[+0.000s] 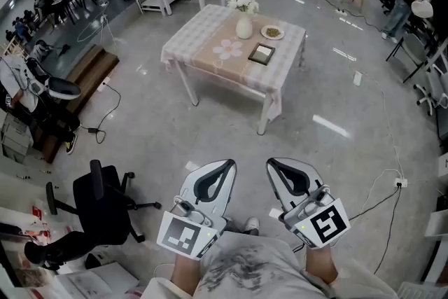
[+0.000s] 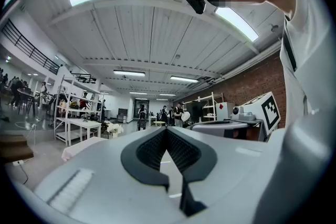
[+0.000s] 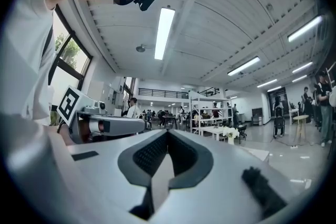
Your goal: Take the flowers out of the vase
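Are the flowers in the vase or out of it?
In. The white flowers poke up out of the vase, which stands upright on the table.

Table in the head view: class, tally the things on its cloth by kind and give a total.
Vase: 1
Bunch of white flowers: 1
Small plate: 1
Dark framed rectangle: 1
Flower-shaped mat: 1
Total: 5
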Demonstrator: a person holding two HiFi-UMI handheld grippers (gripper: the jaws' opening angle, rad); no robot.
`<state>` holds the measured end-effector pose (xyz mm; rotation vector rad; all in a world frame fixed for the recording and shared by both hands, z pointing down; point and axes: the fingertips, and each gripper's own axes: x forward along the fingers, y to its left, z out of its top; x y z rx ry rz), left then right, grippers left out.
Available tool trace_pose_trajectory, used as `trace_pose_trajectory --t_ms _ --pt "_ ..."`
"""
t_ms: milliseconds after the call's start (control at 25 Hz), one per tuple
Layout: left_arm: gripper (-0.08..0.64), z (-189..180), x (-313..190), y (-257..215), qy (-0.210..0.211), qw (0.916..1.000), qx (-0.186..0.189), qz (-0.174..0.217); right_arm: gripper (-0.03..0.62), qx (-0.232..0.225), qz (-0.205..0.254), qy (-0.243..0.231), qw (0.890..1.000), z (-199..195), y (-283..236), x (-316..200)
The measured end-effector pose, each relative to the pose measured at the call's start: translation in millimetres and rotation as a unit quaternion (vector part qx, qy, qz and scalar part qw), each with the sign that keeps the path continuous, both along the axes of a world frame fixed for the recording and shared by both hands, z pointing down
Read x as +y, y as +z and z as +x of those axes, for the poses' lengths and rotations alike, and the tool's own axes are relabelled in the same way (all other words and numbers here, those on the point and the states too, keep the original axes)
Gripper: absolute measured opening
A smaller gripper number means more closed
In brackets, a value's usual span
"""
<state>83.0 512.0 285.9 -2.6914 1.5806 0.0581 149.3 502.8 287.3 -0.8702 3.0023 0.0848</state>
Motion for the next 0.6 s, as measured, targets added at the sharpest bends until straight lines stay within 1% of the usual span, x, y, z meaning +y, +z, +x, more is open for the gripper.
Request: trace_pose_trajectory --t_ms 120,280,600 --pt "0.008 3 -5 3 -0.004 1.0 -0.004 -0.004 0.015 0.0 -0.006 -0.003 1.0 3 2 -6" --pt "0.008 -2 -19 8 -0.008 0.9999 -0.006 -0.006 0.015 -0.001 -0.007 -0.005 1.0 -1 7 -20" --pt "0.008 -17 -69 17 0.001 0.9999 -0.003 -0.012 0.015 0.002 -0.012 0.001 1.0 -20 15 -70"
